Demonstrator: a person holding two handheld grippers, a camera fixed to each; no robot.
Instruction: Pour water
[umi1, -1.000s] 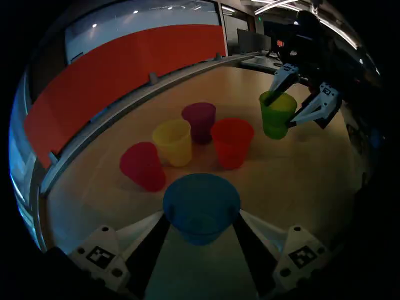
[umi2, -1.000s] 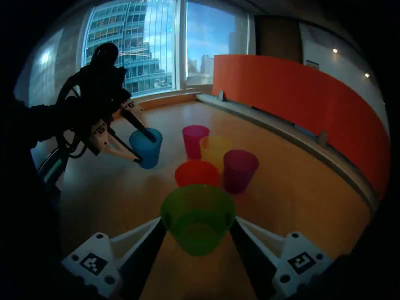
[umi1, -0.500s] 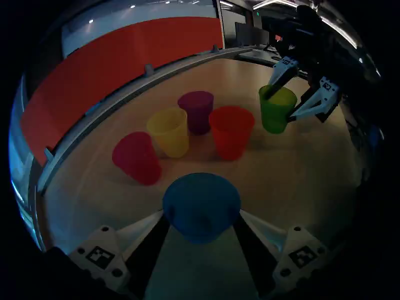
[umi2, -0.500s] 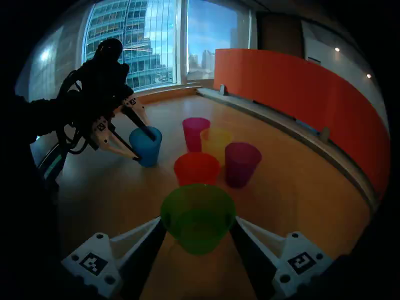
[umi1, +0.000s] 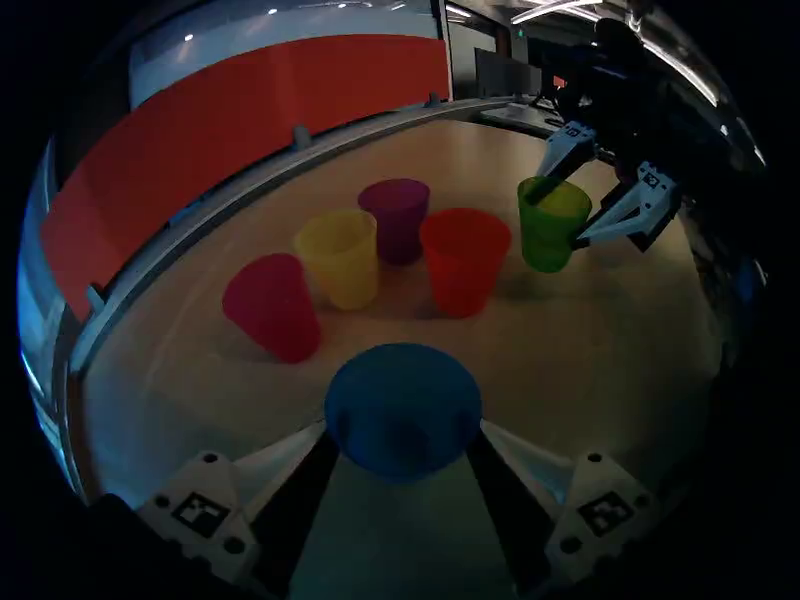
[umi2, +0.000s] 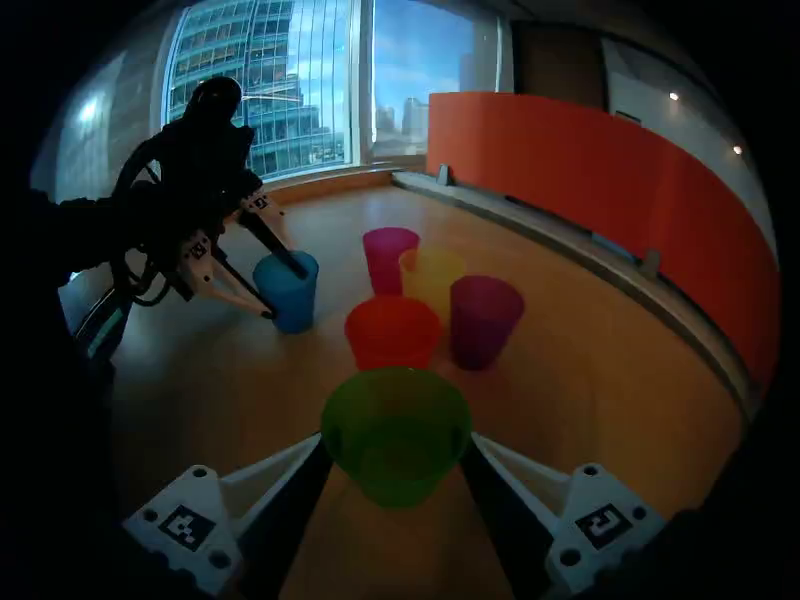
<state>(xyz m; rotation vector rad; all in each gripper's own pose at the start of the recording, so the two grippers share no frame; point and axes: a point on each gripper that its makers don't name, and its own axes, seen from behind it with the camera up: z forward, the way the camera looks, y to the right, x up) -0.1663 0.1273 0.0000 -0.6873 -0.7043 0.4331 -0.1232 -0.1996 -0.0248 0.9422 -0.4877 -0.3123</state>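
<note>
Gripping blue cup (umi1: 403, 395) between left tongs (umi1: 403, 432), right tongs (umi2: 396, 436) clenched around green cup (umi2: 396, 415)

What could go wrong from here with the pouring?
1. The left tool grips the blue cup and the right tool grips the green cup only by their sides, so tilting either might let it slip.
2. The orange cup stands close ahead of the green cup, in a tight cluster, and a swing could topple it.
3. I cannot see any water level, so a quick tilt may spill onto the table.
</note>
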